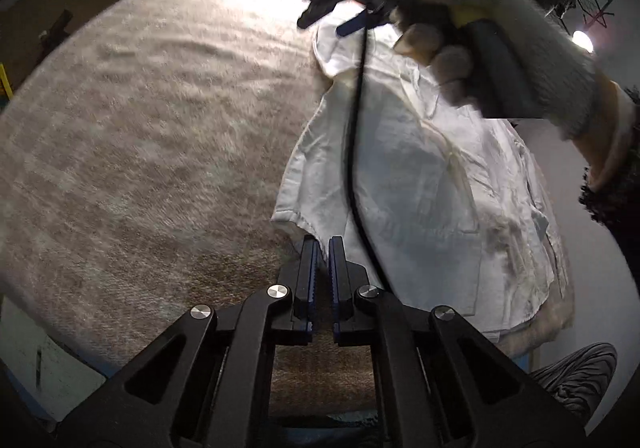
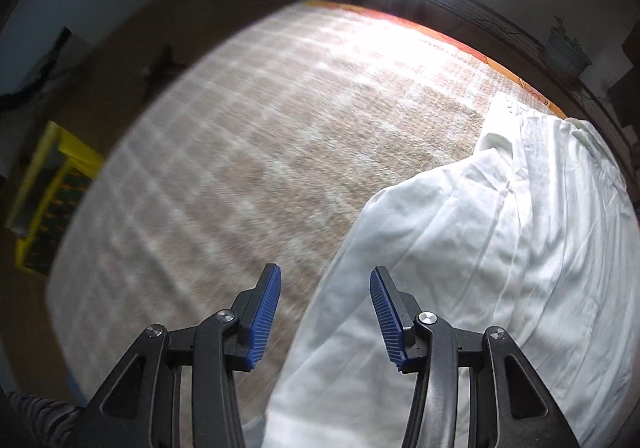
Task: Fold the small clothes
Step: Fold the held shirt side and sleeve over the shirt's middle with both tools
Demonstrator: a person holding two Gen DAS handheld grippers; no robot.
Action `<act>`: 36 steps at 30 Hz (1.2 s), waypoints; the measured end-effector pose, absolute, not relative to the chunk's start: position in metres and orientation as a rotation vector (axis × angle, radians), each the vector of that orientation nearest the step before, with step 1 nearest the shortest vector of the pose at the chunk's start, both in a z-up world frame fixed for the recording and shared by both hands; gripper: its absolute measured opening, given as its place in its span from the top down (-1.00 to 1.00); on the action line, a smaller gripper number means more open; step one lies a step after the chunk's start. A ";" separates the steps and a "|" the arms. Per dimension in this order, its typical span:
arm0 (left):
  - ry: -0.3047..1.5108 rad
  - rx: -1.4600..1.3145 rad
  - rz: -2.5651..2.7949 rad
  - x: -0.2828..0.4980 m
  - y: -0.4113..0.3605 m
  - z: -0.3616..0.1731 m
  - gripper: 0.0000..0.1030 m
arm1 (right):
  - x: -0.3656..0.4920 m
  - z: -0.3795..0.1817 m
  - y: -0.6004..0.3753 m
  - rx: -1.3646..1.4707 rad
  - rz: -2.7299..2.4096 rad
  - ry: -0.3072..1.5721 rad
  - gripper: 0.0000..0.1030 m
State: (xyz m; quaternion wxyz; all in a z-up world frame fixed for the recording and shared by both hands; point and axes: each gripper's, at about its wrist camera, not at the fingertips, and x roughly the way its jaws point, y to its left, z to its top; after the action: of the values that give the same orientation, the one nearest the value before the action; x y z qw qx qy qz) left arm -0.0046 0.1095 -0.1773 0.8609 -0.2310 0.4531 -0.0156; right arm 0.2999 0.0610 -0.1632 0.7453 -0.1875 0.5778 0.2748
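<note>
A: L gripper (image 1: 323,244)?
B: Clenched at hem corner of white shirt (image 1: 420,176); cloth between pads unclear.
A: R gripper (image 2: 325,276)?
B: Released, over shirt edge, nothing pinched. Shirt flat on beige blanket (image 1: 160,128).

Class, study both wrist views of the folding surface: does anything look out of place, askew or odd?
Yes. The white garment lies crumpled and askew on the brown mat, not squared up, with one edge hanging past the mat's near edge. A black cable also trails straight across the fabric, where it could snag a fold.
</note>
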 end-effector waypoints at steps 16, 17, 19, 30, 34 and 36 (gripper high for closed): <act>0.868 -0.417 0.088 -0.013 0.122 -0.163 0.26 | 0.331 -0.149 0.031 -0.276 0.590 1.244 1.00; 0.868 -0.422 0.093 -0.012 0.124 -0.166 0.06 | 0.338 -0.146 0.026 -0.239 0.591 1.247 1.00; 0.901 -0.428 0.080 -0.007 0.127 -0.174 0.06 | 0.342 -0.145 0.021 -0.203 0.606 1.257 1.00; 0.873 -0.515 -0.020 -0.003 0.121 -0.173 0.97 | 0.342 -0.153 0.022 -0.178 0.633 1.249 1.00; 0.815 -0.428 -0.054 -0.011 0.103 -0.152 0.97 | 0.343 -0.141 0.009 -0.141 0.649 1.223 1.00; 0.795 -0.388 -0.081 -0.014 0.089 -0.143 0.97 | 0.344 -0.136 -0.001 -0.106 0.654 1.213 1.00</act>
State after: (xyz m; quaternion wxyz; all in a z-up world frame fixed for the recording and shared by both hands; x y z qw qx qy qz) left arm -0.0135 0.0894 -0.1432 0.9029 -0.1876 0.3847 -0.0389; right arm 0.3439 -0.0014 -0.1365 0.7706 -0.0488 0.5593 0.3017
